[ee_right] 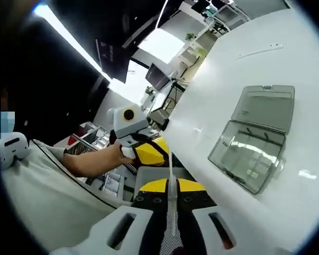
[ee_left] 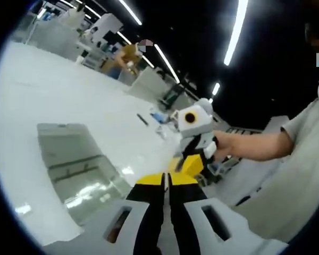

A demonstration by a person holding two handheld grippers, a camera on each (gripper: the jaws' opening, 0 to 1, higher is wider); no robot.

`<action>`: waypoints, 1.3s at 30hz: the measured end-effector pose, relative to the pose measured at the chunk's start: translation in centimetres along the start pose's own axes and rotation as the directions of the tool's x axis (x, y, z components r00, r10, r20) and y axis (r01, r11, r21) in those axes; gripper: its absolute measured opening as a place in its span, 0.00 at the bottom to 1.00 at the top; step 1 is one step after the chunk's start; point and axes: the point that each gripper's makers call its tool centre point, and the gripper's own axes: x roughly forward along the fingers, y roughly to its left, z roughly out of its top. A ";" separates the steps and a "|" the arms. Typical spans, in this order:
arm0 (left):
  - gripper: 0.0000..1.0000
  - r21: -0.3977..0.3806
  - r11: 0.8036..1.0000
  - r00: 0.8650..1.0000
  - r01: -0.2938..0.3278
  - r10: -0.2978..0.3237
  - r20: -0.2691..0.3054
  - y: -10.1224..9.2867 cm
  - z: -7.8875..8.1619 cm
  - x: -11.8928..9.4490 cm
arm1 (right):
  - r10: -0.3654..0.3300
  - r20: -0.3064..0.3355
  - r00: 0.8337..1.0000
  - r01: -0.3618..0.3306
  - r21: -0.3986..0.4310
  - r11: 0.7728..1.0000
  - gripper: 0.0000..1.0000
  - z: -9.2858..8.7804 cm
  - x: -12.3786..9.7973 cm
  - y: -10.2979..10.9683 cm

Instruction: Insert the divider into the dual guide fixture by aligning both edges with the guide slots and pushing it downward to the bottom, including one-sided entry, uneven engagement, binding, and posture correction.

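The divider (ee_right: 171, 186) is a thin pale sheet seen edge-on, rising from between the yellow-tipped jaws of my right gripper (ee_right: 171, 187), which is shut on it. Its far end reaches the left gripper (ee_right: 149, 150), held by a hand at the table's edge. In the left gripper view my left gripper (ee_left: 166, 179) has its jaws drawn close, a thin line between them, and the right gripper (ee_left: 190, 162) meets it tip to tip. The clear guide fixture (ee_left: 80, 170) (ee_right: 250, 154), a box with its lid folded open, lies flat on the white table, apart from both grippers.
The white table (ee_left: 48, 90) (ee_right: 287, 207) spreads around the fixture. A person in a grey shirt (ee_left: 287, 175) stands at its edge. Small items (ee_left: 158, 117) lie further along the table, and a thin strip (ee_right: 260, 51) lies beyond the fixture. Shelving and desks stand behind.
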 end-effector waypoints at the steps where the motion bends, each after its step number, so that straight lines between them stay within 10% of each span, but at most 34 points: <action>1: 0.00 0.005 1.000 1.000 -0.008 0.008 0.002 0.1 0.1 -0.1 | -0.008 -0.003 1.000 0.008 0.025 1.000 0.00 0.0 0.1 -0.1; 22: 0.08 0.198 0.962 0.978 -0.188 0.202 -0.049 2.4 -1.2 -1.1 | -0.296 -0.120 0.948 0.312 0.148 0.939 0.00 0.0 0.3 -4.0; 39: 0.18 0.312 0.902 0.939 -0.299 0.336 -0.071 3.6 -2.8 -2.5 | -0.479 -0.244 0.844 0.530 0.235 0.815 0.00 0.5 0.9 -7.1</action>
